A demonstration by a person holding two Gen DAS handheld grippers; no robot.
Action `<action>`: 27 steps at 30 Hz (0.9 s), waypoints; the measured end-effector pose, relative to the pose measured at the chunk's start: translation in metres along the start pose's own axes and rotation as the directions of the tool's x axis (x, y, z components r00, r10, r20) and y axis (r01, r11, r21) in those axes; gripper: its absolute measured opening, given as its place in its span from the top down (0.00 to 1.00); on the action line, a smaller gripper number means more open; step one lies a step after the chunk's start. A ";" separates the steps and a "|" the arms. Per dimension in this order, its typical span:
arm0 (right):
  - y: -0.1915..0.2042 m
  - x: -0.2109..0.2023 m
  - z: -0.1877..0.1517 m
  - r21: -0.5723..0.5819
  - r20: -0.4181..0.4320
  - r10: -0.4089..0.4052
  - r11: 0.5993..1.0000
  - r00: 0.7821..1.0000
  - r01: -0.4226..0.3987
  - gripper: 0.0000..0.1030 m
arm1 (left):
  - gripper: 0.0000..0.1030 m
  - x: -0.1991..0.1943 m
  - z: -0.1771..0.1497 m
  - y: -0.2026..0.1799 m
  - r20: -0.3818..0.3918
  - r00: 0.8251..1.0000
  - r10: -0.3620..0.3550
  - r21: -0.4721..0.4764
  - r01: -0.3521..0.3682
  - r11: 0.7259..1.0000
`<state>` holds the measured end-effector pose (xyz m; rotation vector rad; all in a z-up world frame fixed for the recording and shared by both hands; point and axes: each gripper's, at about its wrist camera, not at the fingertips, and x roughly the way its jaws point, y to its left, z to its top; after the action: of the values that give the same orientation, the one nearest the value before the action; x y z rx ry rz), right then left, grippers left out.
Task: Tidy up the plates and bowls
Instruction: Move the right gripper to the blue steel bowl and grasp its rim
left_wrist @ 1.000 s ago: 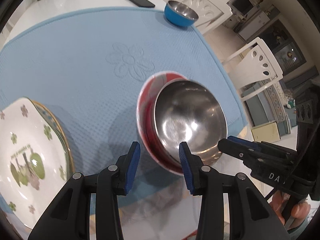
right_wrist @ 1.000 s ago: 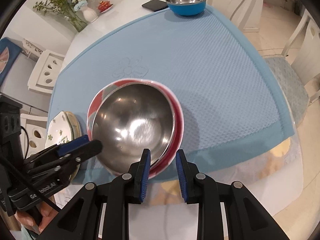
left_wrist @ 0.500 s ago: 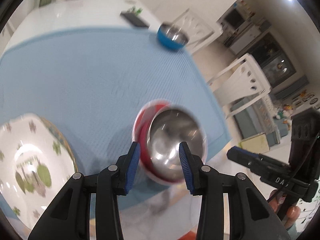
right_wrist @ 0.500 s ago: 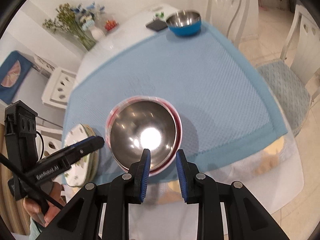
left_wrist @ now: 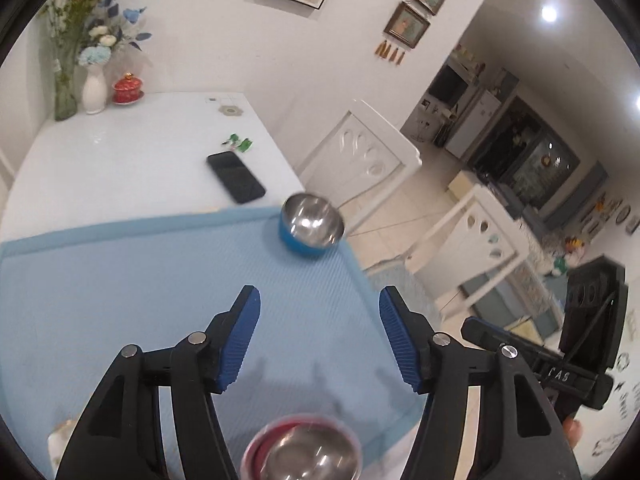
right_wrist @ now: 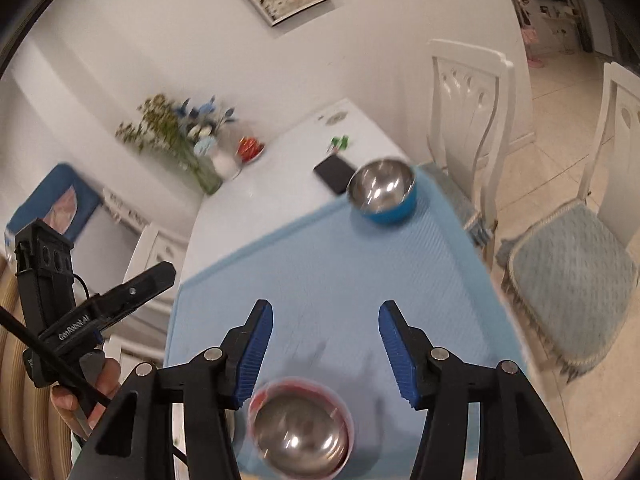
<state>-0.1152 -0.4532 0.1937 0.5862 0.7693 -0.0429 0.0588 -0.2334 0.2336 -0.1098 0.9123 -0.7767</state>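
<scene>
A red bowl with a steel bowl nested in it (left_wrist: 302, 454) (right_wrist: 301, 428) sits at the near edge of the light blue mat (left_wrist: 132, 280) (right_wrist: 332, 268). A blue bowl with a steel inside (left_wrist: 311, 226) (right_wrist: 383, 191) stands at the mat's far right corner. My left gripper (left_wrist: 318, 336) hangs high above the mat, its jaws opening with nothing between them. My right gripper (right_wrist: 326, 346) hangs likewise, jaws opening and empty. Each gripper shows at the edge of the other's view. A sliver of a plate (left_wrist: 60, 434) peeks out at the lower left.
A black phone (left_wrist: 236, 177) (right_wrist: 335, 172) and a green wrapper (left_wrist: 239, 143) lie on the white table (left_wrist: 120, 160) beyond the mat. Flower vases (left_wrist: 94, 88) and a red jar (left_wrist: 127, 89) stand at the far end. White chairs (left_wrist: 372, 160) (right_wrist: 468, 92) line the right side.
Both grippers have risen and tilted up away from the nested bowls, and their jaws have widened. The nested bowls now lie low in each view; the plates have almost left the view.
</scene>
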 end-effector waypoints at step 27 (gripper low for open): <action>-0.145 0.255 0.140 0.118 -0.200 -0.033 0.991 0.979 0.057 0.61 | 0.57 0.286 0.066 0.073 -0.282 0.957 -0.074 -0.231 0.007 0.973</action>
<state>0.1242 -0.6033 0.0334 0.6979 0.9782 -0.0753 0.2537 -0.3802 0.0542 -0.2212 1.2809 -0.7354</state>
